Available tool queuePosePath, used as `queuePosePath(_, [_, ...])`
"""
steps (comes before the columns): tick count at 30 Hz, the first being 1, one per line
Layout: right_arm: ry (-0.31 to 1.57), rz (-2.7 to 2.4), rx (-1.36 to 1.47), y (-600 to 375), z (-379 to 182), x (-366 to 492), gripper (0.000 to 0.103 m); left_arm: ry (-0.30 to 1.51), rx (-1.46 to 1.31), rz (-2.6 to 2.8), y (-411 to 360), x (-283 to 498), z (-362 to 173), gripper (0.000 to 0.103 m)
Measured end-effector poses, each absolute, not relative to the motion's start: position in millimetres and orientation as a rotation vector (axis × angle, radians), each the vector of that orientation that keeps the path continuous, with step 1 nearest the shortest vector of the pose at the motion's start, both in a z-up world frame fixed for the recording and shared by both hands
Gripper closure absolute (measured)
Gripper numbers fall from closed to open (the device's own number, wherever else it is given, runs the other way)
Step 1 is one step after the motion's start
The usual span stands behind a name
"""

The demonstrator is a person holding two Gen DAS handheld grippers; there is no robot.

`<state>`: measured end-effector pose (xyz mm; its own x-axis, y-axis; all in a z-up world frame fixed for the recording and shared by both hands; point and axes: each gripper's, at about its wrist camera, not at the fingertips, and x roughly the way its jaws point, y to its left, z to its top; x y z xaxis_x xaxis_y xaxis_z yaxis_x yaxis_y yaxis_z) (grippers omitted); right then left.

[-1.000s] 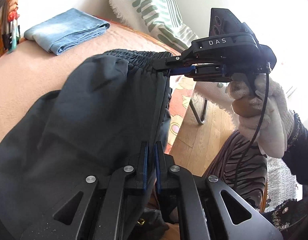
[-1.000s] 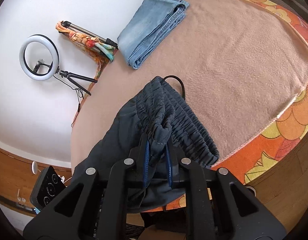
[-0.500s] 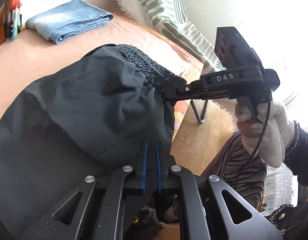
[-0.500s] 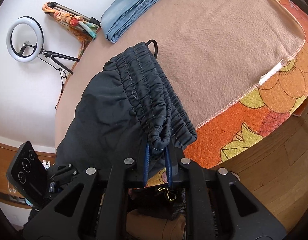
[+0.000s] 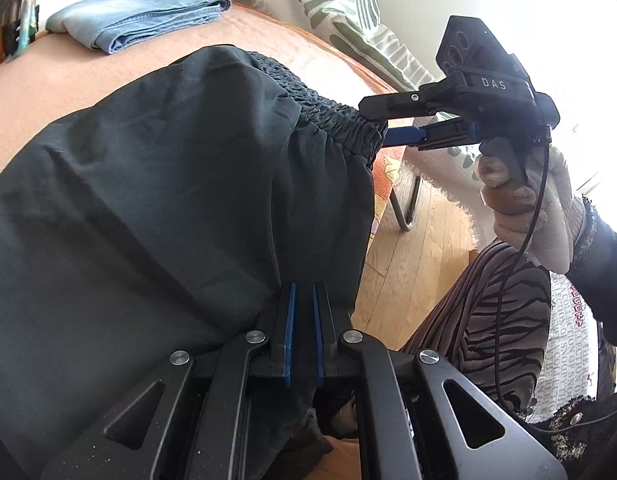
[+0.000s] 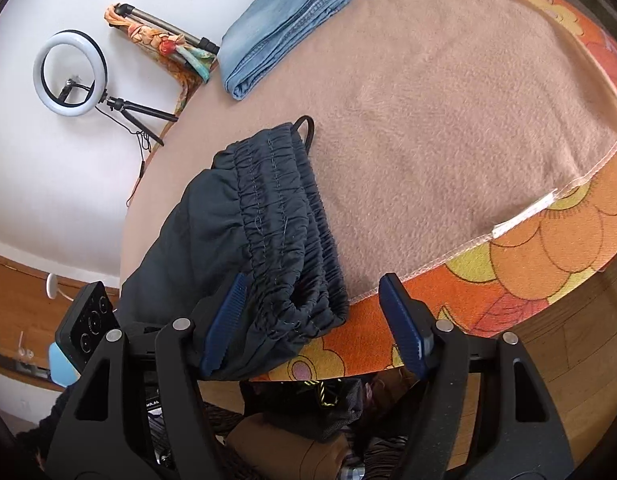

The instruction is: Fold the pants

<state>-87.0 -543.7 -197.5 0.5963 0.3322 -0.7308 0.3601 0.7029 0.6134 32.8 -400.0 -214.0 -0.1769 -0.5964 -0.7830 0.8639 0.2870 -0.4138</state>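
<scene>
The dark pants (image 6: 244, 240) lie folded on the tan blanket (image 6: 448, 128), near its front edge, with the gathered waistband (image 6: 292, 216) running away from the right claw (image 6: 312, 332) toward the folded jeans (image 6: 284, 20) at the far side. The waistband's near end sits between the right claw's blue pads (image 6: 224, 320), nearer the left one and clear of the other; the jaws are opening, so the cloth lies loose there. The left claw (image 5: 302, 336) is pressed together on the pants' near fold. The right hand (image 5: 524, 208) is the nearer one to the waistband, so the next smoothing or regrasp likely falls to it. A second ago the right claw pinched the waistband in the air; now the band rests flat on the blanket.
</scene>
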Motion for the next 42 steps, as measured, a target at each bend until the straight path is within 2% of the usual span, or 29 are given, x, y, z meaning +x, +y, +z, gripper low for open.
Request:
queuePosePath(8, [0.942, 0.104, 0.985, -538, -220, -84, 0.031, 1.147, 0.297, -1.339, -399, 36, -216, 0.097])
queuePosePath(11, [0.914, 0.126, 1.074, -537, -227, -86, 0.037, 1.141, 0.291, -1.342, -398, 36, -217, 0.097])
queuePosePath(13, [0.910, 0.123, 1.097, -530, -231, -82, 0.046, 1.136, 0.291, -1.344, -398, 35, -217, 0.097])
queuePosePath(14, [0.914, 0.104, 1.078, -526, -230, -79, 0.065, 1.135, 0.290, -1.344, -398, 35, -217, 0.097])
queuePosePath(15, [0.919, 0.086, 1.053, -521, -229, -76, 0.075, 1.135, 0.288, -1.343, -398, 35, -217, 0.097])
queuePosePath(17, [0.911, 0.043, 0.995, -515, -221, -73, 0.077, 1.144, 0.293, -1.340, -397, 35, -216, 0.096])
queuePosePath(22, [0.856, -0.008, 0.827, -504, -169, -61, 0.081, 1.159, 0.191, -1.288, -373, 51, -193, 0.096])
queuePosePath(24, [0.814, 0.012, 0.789, -500, -141, -52, 0.081, 1.102, 0.109, -1.261, -350, 64, -171, 0.096])
queuePosePath(25, [0.792, 0.034, 0.769, -497, -125, -46, 0.081, 1.065, 0.077, -1.239, -336, 70, -159, 0.091])
queuePosePath(27, [0.749, 0.069, 0.713, -485, -93, -35, 0.081, 0.999, 0.022, -1.184, -306, 85, -139, 0.086])
queuePosePath(32, [0.619, 0.153, 0.524, -457, -23, -33, 0.081, 0.931, -0.006, -1.044, -249, 112, -127, 0.086])
queuePosePath(35, [0.645, 0.090, 0.528, -469, -47, -52, 0.082, 0.996, 0.023, -1.027, -243, 114, -150, 0.086])
queuePosePath(42, [0.964, -0.116, 0.590, -501, -172, -71, 0.081, 1.139, 0.113, -1.035, -256, 102, -206, 0.086])
